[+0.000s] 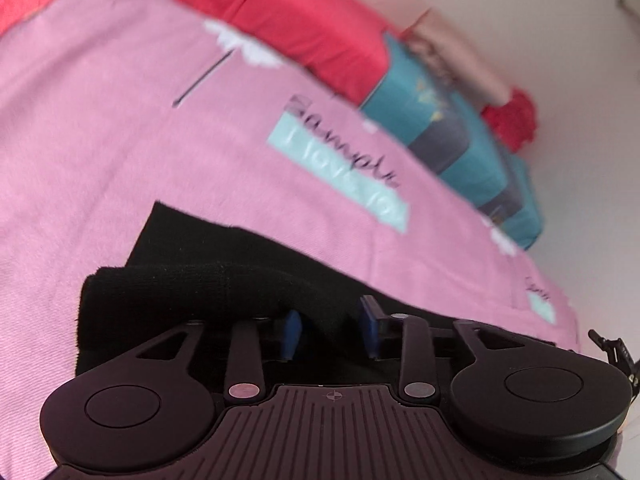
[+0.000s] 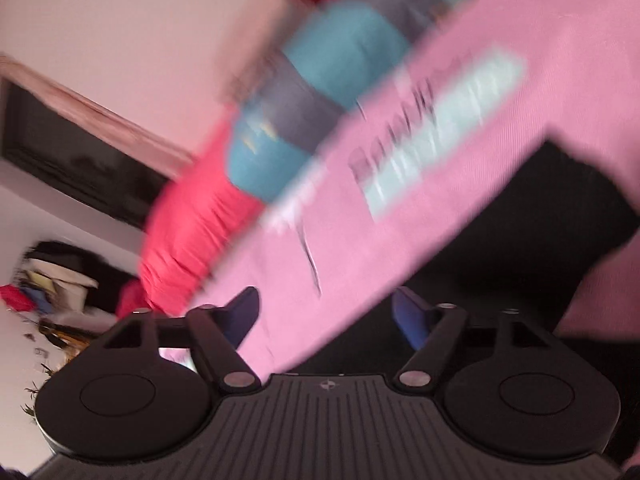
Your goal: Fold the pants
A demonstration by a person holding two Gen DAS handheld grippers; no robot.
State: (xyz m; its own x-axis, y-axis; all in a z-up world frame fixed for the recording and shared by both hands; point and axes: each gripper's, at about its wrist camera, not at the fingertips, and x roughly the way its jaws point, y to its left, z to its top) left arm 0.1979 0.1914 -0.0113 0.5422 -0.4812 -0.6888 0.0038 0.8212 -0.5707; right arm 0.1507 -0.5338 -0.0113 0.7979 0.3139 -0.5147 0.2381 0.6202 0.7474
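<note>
Black pants [image 1: 208, 276] folded, just beyond open left claw [image 1: 332, 328].

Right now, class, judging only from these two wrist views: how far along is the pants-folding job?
Done: the black pants lie on the pink bedspread with at least one layer folded over, a rolled edge showing at their near end. In hand: nothing; the left gripper and right gripper both stand open, gripping no cloth. Left: the blur hides whether the fold is neat or final, so perhaps another fold.
</note>
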